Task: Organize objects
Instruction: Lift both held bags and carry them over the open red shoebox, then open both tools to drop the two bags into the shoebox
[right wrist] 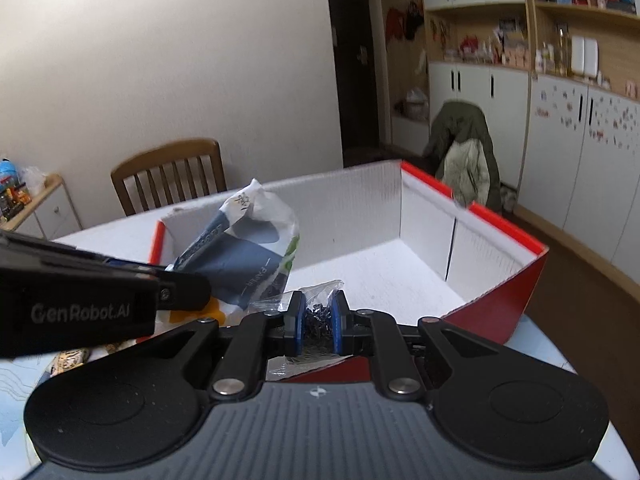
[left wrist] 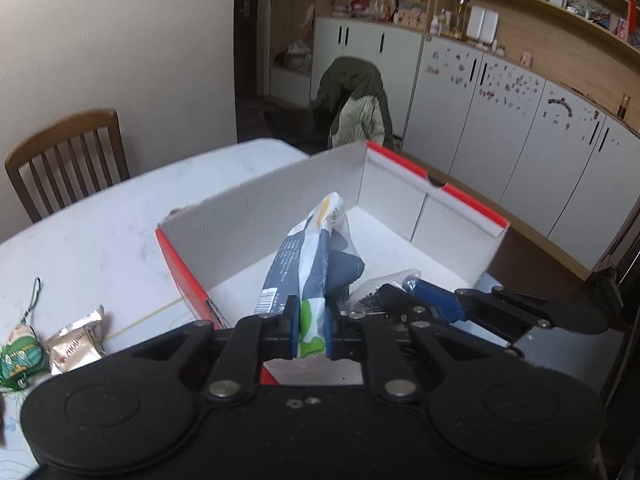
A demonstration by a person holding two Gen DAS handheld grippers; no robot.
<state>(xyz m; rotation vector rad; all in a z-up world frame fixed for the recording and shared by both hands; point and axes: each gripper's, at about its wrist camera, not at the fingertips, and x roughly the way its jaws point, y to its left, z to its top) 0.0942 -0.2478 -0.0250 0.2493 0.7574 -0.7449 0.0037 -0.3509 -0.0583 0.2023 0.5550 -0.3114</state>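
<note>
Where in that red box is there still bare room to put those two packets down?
The box floor is bare toward the far wall and the right wall. The near left corner is crowded: the tissue pack in the left gripper and the clear bag in the right gripper hang there.

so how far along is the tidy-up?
Done: nothing visibly dropped in the box. In hand: left gripper clamps a tissue pack, right gripper a clear bag of small dark bits, both over the box. Left: gold sachet and green pouch on the table.
</note>
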